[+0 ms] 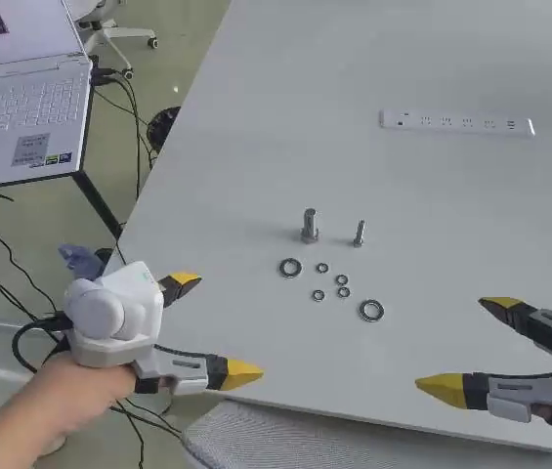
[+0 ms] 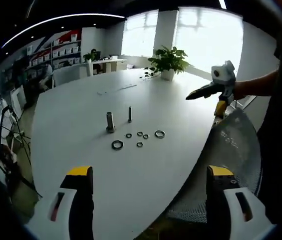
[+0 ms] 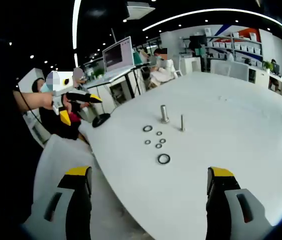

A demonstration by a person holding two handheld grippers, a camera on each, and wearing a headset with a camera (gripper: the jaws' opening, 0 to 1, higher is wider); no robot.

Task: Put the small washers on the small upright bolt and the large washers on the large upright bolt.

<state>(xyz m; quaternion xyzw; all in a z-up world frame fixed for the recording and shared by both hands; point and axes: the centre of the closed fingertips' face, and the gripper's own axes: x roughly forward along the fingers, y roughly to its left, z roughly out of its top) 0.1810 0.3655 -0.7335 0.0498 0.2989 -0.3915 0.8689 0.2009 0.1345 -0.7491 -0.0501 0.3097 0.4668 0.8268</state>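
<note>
Left gripper (image 1: 227,325): jaws wide apart, empty, at the near-left corner of the white table (image 1: 256,147).
Right gripper (image 1: 451,344): jaws apart, empty, at the near edge.
Large bolt (image 1: 310,225): upright mid-table, with the small bolt (image 1: 359,233) near it.
Large washers (image 1: 290,267): two, lying flat.
Small washers (image 1: 321,268): four, lying loose between the large ones — all in front of the bolts.
</note>
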